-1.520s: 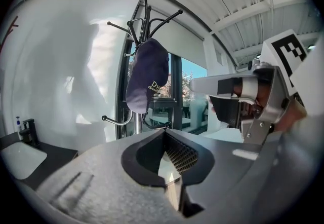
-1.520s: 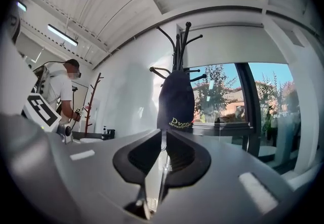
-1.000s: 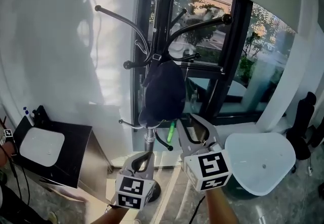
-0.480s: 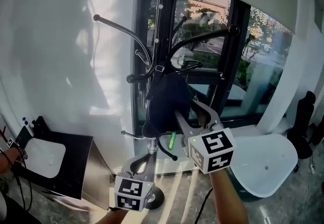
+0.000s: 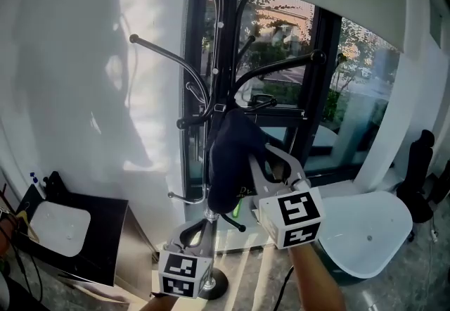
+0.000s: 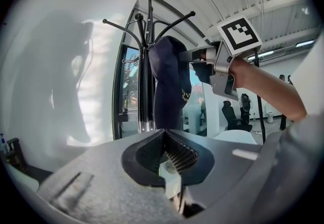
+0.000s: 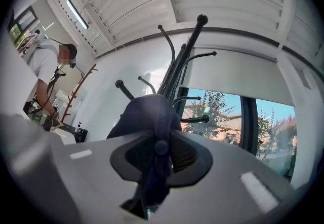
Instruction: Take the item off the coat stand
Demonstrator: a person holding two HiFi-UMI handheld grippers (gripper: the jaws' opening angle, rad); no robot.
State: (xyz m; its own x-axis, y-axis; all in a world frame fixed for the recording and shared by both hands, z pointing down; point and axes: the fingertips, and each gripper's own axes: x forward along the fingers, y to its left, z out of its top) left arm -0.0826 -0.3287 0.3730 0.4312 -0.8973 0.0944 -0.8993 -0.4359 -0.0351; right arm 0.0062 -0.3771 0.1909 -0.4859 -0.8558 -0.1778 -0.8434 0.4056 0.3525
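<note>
Now clamped: my right gripper has just closed its jaws on the dark navy fabric cap, which hangs against the black metal coat stand.
Curved hooks crowd it, and the cap hides whichever hook bears it. My left gripper hovers below with its jaws together on nothing.

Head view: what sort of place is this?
Probably an office or workshop, not a home: a coat stand with a dark cap by tall windows, a small sink counter, and a black office chair.
</note>
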